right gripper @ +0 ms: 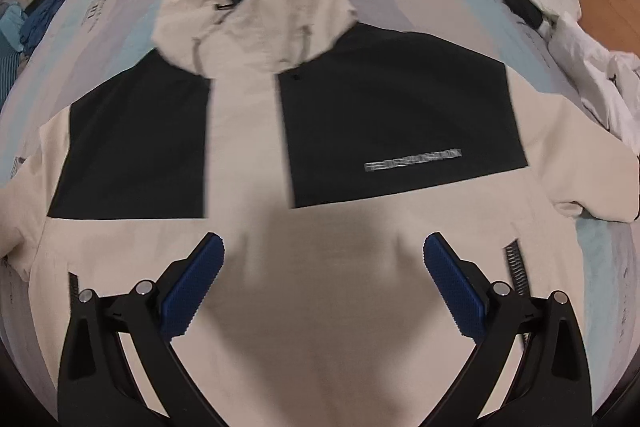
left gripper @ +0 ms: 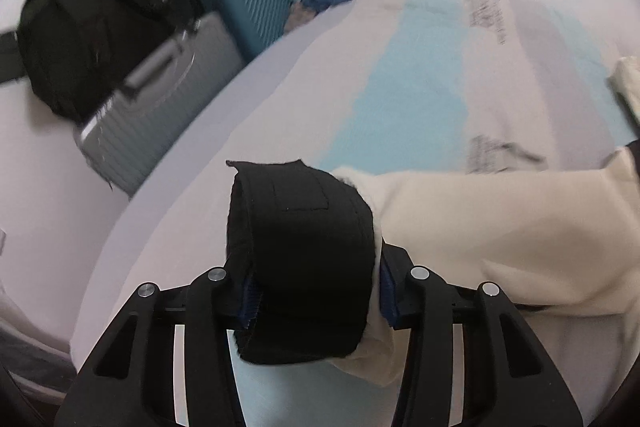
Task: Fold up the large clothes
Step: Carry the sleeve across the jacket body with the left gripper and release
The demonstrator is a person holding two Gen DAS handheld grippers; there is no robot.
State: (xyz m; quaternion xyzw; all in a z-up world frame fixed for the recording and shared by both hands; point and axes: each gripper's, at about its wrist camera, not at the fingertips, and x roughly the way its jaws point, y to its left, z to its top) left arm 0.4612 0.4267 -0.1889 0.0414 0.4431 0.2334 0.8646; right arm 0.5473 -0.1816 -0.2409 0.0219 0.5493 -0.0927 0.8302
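Left tongs (left gripper: 314,303) pinch the jacket's black cuff (left gripper: 304,251) — right tongs (right gripper: 324,283) spread above the jacket (right gripper: 312,155) on the bed (left gripper: 420,67); suitcases (left gripper: 248,11) beside the bed, closed.

We see bare bedsheet (left gripper: 420,75) beyond the sleeve cuff (left gripper: 304,255), free to cross. At the bed's edge, the grey suitcase (left gripper: 160,107) and blue suitcase (left gripper: 252,7) block passage; a crumpled white garment (right gripper: 580,59) crowds the jacket (right gripper: 320,267).
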